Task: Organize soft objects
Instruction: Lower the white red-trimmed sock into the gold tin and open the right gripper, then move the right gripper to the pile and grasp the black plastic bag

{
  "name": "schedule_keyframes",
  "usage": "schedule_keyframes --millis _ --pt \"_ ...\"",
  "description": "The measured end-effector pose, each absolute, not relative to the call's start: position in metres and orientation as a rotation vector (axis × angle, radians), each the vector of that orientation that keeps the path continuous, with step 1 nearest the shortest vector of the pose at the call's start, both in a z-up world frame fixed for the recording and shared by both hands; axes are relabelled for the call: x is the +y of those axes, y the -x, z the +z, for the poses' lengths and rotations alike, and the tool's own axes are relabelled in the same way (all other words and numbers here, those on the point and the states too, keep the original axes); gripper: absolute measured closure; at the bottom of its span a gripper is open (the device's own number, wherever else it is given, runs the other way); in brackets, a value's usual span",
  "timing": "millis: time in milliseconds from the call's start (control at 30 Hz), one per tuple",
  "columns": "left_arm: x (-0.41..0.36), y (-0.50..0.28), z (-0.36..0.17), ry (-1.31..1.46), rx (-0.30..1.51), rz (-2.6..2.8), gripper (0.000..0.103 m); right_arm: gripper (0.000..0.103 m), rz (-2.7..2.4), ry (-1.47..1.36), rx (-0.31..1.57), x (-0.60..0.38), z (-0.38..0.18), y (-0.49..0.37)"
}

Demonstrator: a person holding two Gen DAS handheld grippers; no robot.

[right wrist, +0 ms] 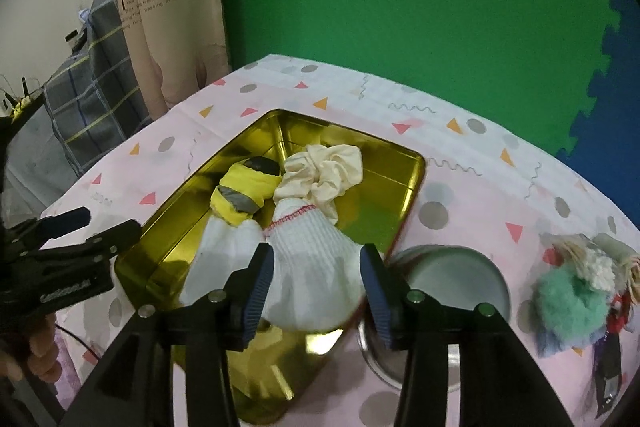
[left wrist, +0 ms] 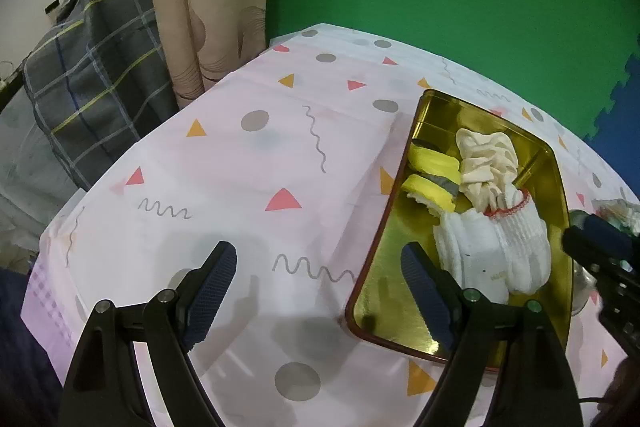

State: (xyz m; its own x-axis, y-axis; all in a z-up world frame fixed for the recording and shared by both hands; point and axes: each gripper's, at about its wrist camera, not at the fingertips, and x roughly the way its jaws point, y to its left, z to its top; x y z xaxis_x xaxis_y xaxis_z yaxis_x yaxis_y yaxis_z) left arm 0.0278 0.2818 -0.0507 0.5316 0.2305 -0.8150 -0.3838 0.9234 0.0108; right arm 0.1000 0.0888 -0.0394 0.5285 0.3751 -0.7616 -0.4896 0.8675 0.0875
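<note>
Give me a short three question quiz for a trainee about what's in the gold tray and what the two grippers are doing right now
1. True or false: the gold tray holds a white sock bundle, a cream cloth and a yellow sock roll.
2. Which gripper has its fingers on either side of the white sock bundle: A left gripper, B right gripper?
3. Fill in: the fluffy mint scrunchie lies outside the tray, beside the round metal ____.

Key: 1 true; 2 B; 3 bowl.
</note>
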Motion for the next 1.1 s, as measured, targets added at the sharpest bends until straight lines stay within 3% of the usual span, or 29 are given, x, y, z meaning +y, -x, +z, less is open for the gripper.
schedule_keyframes --millis 667,1100 --pt "0.262 -0.029 -0.049 0.095 0.935 0.344 0.021 0.056 0.201 0.089 0.823 -0.1 -0.021 -0.068" --pt "0.255 -0.029 -0.044 0.122 0.925 0.299 0.021 0.054 0.035 0.094 0.916 -0.201 -0.065 -0.101"
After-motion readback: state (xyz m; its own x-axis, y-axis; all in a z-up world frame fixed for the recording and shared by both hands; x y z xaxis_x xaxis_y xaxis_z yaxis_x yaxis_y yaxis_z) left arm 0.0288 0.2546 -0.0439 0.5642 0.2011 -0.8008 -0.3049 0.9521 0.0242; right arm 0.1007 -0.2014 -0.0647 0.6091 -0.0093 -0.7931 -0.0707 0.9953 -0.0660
